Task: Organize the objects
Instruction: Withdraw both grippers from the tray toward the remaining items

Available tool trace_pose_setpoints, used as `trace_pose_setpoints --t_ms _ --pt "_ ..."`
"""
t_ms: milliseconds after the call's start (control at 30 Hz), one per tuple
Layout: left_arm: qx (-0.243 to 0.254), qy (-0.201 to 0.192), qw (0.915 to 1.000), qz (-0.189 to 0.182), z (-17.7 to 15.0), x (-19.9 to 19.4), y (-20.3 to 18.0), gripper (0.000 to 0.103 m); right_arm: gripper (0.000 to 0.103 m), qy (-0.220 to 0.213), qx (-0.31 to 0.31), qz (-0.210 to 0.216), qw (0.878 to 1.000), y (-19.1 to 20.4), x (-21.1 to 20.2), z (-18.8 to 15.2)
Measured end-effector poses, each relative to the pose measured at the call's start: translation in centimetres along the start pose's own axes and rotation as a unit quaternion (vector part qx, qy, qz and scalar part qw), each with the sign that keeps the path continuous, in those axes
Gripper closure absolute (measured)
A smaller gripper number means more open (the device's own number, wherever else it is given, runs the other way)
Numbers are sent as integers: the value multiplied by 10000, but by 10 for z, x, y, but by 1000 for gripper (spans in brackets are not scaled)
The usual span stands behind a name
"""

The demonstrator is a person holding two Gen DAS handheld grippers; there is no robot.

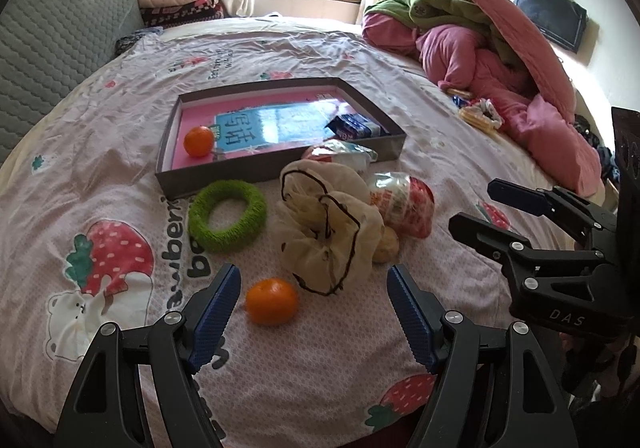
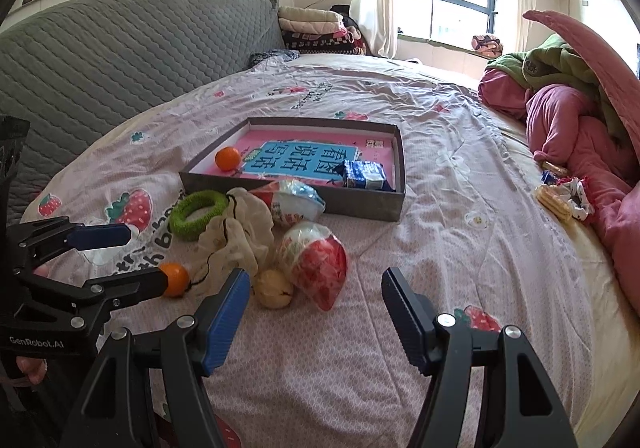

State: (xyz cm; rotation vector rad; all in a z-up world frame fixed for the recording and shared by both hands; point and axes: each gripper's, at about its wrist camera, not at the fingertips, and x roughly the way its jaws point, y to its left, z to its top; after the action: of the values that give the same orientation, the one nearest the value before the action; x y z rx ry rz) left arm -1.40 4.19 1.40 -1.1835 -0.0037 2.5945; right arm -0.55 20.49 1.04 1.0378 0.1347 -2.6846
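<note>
A bed (image 1: 120, 96) with a strawberry-print sheet carries all items. On it lies a shallow grey box (image 1: 276, 164), open at the top, its floor covered by a pink and blue book (image 1: 276, 124). Inside the box, one orange (image 1: 199, 141) sits at the left end and a small blue carton (image 1: 352, 127) at the right.

Outside the box, against its near wall, lie a green knitted ring (image 1: 227, 215), a cream mesh pouch (image 1: 324, 236) with dark trim, and two red-and-white plastic packets (image 1: 402, 204), one leaning on the box wall. A pale round item (image 2: 273, 288) touches the nearer packet. A second orange (image 1: 272, 301) rests on the sheet just beside the pouch.

Left gripper (image 1: 314, 284): jaws apart, nothing between the pads, the second orange close below them. Right gripper (image 2: 316, 290): jaws apart, empty, above the sheet near the packet and pale item.
</note>
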Motion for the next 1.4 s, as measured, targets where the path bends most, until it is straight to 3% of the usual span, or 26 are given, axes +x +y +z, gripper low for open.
trace_pose_setpoints --t_ms 800,1100,1400 --pt "69 241 9997 31 -11 23 -4 26 35 518 28 32 9986 2 27 -23" --pt "117 250 9996 -78 -13 32 -7 26 35 571 92 8 9983 -2 38 -26" --pt "196 224 9995 41 -13 41 -9 26 35 601 242 52 9979 -10 47 -30"
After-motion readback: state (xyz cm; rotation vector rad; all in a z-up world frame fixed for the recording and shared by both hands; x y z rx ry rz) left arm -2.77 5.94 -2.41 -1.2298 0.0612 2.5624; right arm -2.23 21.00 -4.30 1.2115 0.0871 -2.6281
